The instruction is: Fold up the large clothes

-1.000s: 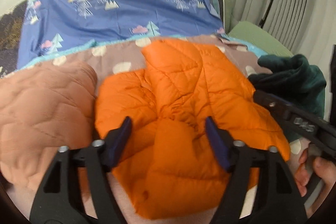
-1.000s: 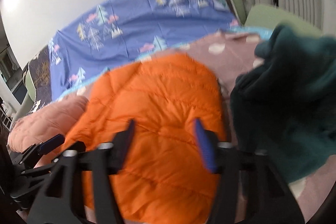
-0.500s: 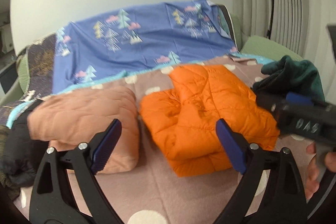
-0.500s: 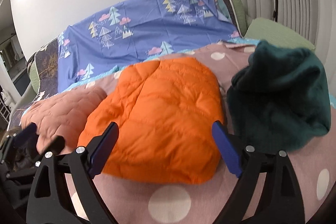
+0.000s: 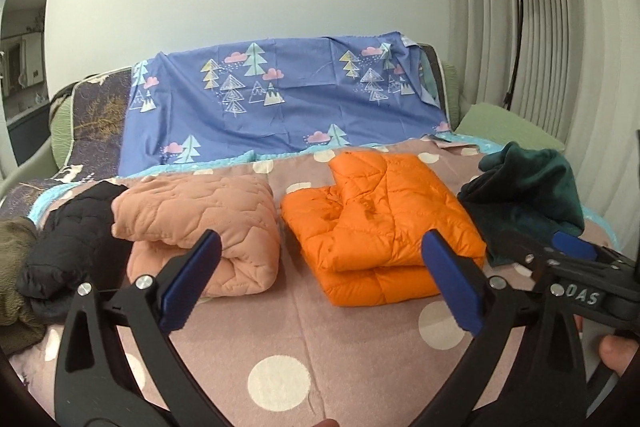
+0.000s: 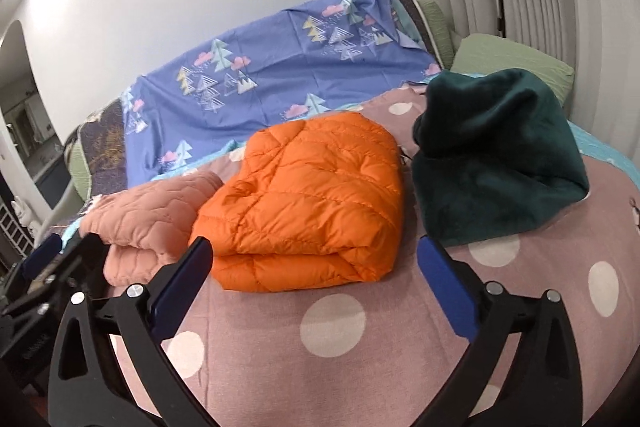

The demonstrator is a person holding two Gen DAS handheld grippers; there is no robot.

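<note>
We've got both grippers, left (image 5: 320,283) and right (image 6: 316,283), spread wide over the dotted blanket (image 5: 304,355), jaws just opened, nothing between them. Past them the folded orange jacket (image 5: 380,223) lies between the pink one (image 5: 208,219) and a green heap (image 6: 496,155).

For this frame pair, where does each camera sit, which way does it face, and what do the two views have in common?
Left wrist: on the left gripper, jaws open and empty, facing slightly down across the dotted bedspread at the pink quilted jacket and folded orange jacket; a fingertip and the right gripper show at right.
Right wrist: on the right gripper, open and empty, facing the orange jacket and dark green garment; the left gripper shows at left.
Shared: both jackets, green garment, bedspread, blue tree-print sheet.
</note>
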